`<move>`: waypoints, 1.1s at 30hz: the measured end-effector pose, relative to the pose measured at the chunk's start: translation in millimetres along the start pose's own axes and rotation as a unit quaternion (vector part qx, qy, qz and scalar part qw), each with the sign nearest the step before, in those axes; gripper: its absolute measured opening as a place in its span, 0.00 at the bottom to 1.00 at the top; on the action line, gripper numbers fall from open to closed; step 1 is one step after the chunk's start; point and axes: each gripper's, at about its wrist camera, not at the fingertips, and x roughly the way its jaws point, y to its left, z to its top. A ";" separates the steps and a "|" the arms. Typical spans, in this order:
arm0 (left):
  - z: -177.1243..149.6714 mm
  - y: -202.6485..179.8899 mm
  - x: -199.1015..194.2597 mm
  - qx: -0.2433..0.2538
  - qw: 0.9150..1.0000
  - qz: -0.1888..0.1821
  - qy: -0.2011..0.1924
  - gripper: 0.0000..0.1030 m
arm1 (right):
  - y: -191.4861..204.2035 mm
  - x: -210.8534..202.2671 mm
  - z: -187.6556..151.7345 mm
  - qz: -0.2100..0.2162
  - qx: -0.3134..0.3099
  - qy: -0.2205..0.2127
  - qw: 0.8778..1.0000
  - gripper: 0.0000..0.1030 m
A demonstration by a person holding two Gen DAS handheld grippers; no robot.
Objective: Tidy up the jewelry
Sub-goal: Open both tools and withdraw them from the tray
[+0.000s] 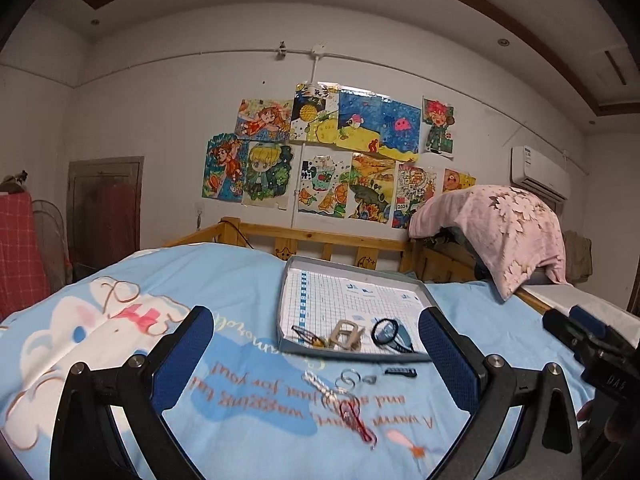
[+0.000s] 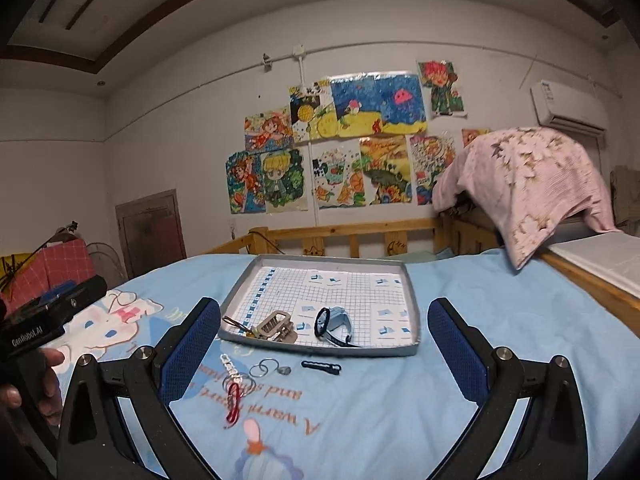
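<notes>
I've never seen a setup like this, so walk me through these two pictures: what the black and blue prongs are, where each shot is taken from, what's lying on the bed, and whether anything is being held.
No robot here: a person holds a hand-held claw in each hand, each with a camera looking forward along its two blue-padded fingers. One picture comes from the left claw, the other from the right claw. Each view also catches the other tool at its edge.

Both claws are open and hold nothing.

On the blue bedsheet lies a shallow grey tray holding a watch, a beige clasp and a hair clip. In front of the tray, loose on the sheet, lie a silver keychain with a red cord, metal rings and a small black clip.
</notes>
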 end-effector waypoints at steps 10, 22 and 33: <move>-28.2 -0.8 -54.9 0.010 1.000 0.001 0.020 1.00 | 3.8 -68.2 -22.0 -0.020 0.003 0.002 1.000 0.99; -64.7 2.2 -99.7 0.016 0.999 0.008 0.027 1.00 | -5.7 -118.3 -59.9 -0.050 0.027 0.025 0.998 0.99; -59.5 3.3 -93.4 0.016 0.999 0.009 0.031 1.00 | -4.7 -112.4 -56.4 -0.045 0.019 0.021 0.999 0.99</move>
